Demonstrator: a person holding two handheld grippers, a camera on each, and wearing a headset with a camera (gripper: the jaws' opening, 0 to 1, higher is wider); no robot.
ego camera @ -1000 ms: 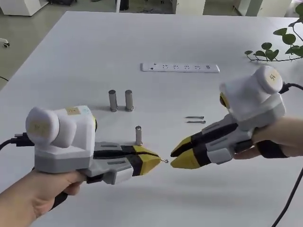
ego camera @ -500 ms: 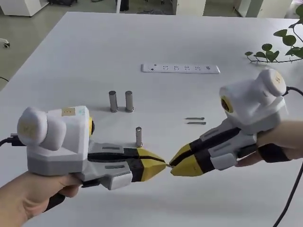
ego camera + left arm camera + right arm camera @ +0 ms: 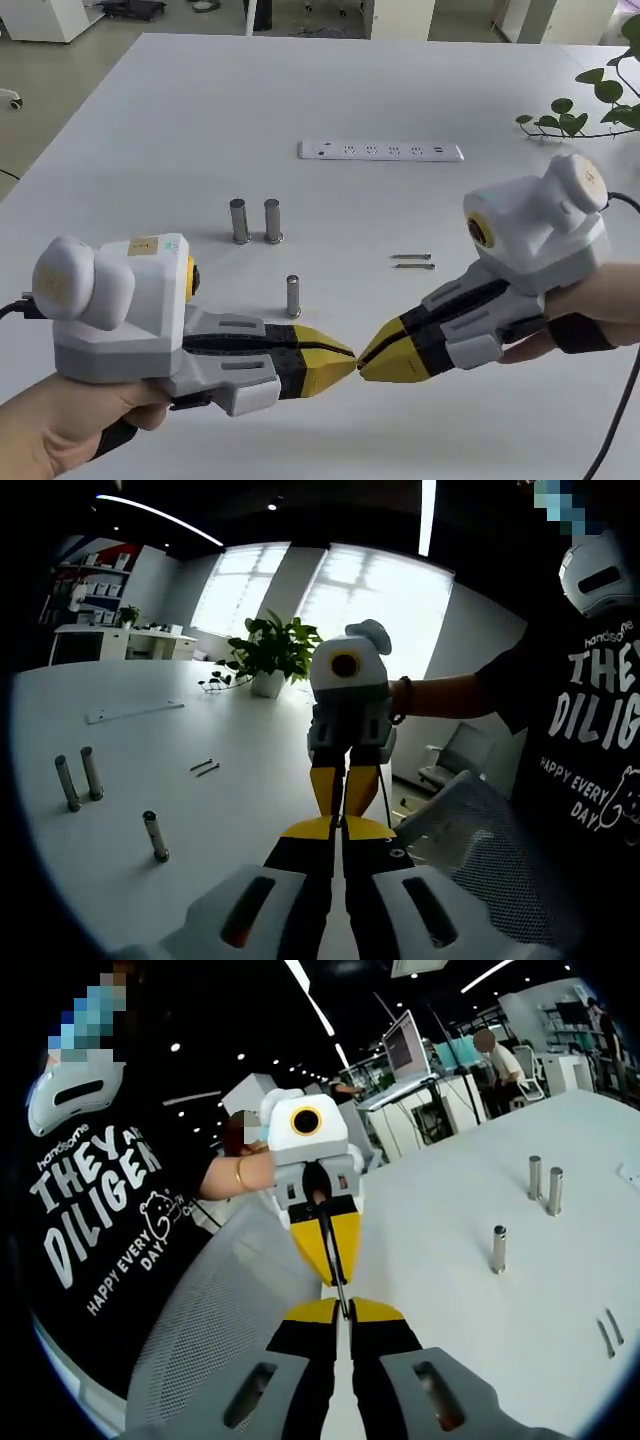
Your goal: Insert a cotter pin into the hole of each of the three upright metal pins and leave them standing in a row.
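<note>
Three upright metal pins stand on the white table [image 3: 150,120]: two side by side [image 3: 238,220] [image 3: 272,220] and one nearer [image 3: 293,296]. Two loose cotter pins [image 3: 412,261] lie to their right. My left gripper [image 3: 349,357] and right gripper [image 3: 362,362] meet tip to tip above the table's near part. A thin cotter pin [image 3: 340,1290] runs between them, with both sets of jaws closed on it. In the left gripper view the left gripper [image 3: 340,826] touches the right gripper's yellow fingers [image 3: 322,790]. The right gripper [image 3: 345,1312] faces the left one's fingers [image 3: 312,1245].
A white power strip [image 3: 380,151] lies across the table beyond the pins. A potted plant [image 3: 590,100] reaches in at the far right edge. A mesh office chair [image 3: 470,830] stands beside the table near the person.
The two grippers have come together until their tips touch. The right gripper's jaws, open a second ago, have shut on the cotter pin held out by the left gripper.
</note>
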